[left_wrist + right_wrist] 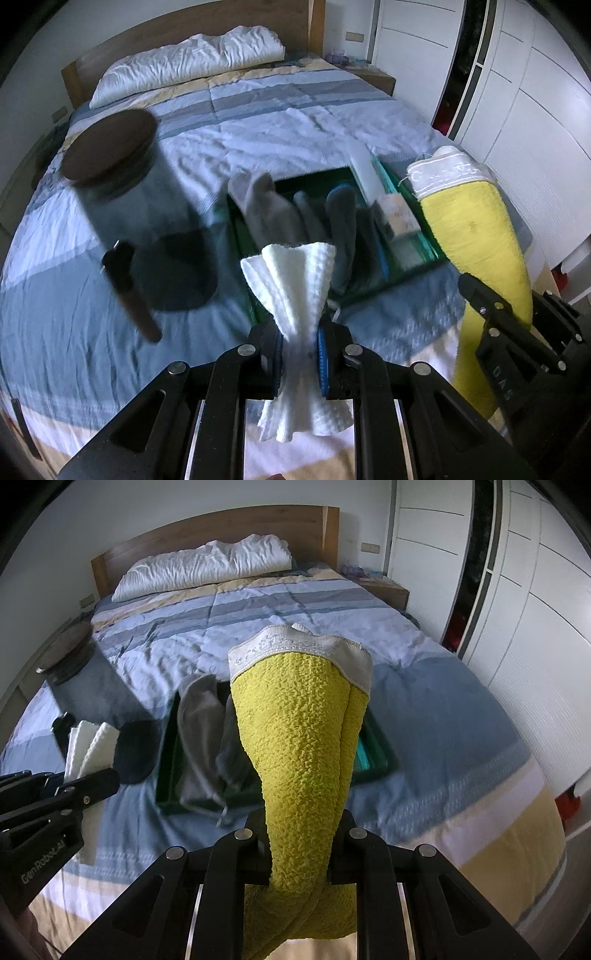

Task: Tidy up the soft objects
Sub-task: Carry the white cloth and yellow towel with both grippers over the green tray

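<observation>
Gripping one white cloth (295, 291), the left gripper (300, 363) hangs before one green tray (373, 291) of grey socks (266, 206). Alongside, the right gripper (301, 843) clamps one yellow towel (299, 731). One jar (110, 173) stands left; bedspread (288, 122) beyond lies open.

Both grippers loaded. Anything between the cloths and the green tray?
No free-standing obstacle. The left gripper clamps the white cloth and the right gripper clamps the yellow towel, both above the green tray. The tray is already crowded with grey socks, leaving little bare floor.
</observation>
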Demonstrator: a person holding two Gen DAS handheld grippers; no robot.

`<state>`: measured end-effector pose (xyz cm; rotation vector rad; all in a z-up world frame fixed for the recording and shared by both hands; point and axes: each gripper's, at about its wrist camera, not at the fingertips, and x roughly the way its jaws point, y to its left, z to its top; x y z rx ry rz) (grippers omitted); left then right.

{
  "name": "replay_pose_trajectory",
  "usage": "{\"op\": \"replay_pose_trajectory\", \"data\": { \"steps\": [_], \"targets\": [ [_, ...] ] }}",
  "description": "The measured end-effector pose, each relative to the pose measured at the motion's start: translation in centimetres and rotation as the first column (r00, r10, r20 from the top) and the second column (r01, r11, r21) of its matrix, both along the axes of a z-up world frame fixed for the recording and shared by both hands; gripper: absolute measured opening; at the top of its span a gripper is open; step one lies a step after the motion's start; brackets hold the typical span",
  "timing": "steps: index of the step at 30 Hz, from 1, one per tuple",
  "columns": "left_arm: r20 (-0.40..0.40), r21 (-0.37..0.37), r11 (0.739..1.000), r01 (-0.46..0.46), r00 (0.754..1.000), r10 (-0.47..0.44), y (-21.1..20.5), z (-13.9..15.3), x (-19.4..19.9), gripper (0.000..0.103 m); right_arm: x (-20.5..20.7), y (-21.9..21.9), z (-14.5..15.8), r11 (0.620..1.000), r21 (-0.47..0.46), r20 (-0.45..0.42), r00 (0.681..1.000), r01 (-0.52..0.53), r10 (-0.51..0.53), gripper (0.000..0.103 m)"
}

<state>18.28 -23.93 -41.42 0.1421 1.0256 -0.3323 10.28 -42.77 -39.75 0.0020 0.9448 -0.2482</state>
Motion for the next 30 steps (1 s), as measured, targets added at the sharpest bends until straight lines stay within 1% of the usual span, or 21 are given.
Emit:
{"op": "replay_pose_trajectory", "data": {
  "steps": [6,8,13,16,20,23,30],
  "targets": [
    [0.022,0.009,1.000,-0.028,0.999,0.028,-2.1,-0.6,3.2,0.013,3.8,-1.4,-1.4,0.999,0.001,0.023,0.999,-0.039,0.039,0.017],
    [0.018,0.004,0.999,-0.041,0.999,0.041,-2.3,-0.9,4.0,0.013,4.9,-1.8,-1.9,0.999,0.006,0.030,0.998,-0.047,0.047,0.017],
    [0.040,0.024,0.998,-0.064,0.997,0.063,-2.8,-1.4,6.3,0.013,7.4,-2.9,-3.0,0.997,0.027,0.044,0.997,-0.066,0.065,0.017],
    [0.048,0.032,0.997,-0.072,0.996,0.070,-3.0,-1.7,7.2,0.013,8.9,-3.4,-3.6,0.996,0.019,0.049,0.995,-0.089,0.088,0.017],
    [0.052,0.038,0.996,-0.086,0.995,0.084,-3.2,-2.2,8.7,0.013,10.5,-3.6,-4.2,0.993,0.005,0.037,0.992,-0.118,0.118,0.017],
    [0.041,0.032,0.995,-0.099,0.994,0.098,-3.2,-2.6,9.7,0.013,11.7,-3.6,-4.7,0.991,-0.003,0.030,0.991,-0.131,0.131,0.017],
    [0.031,0.045,0.993,-0.108,0.994,0.107,-3.6,-3.7,11.1,0.013,14.5,-4.1,-6.0,0.988,-0.020,0.009,0.989,-0.150,0.151,0.017]
  ]
}}
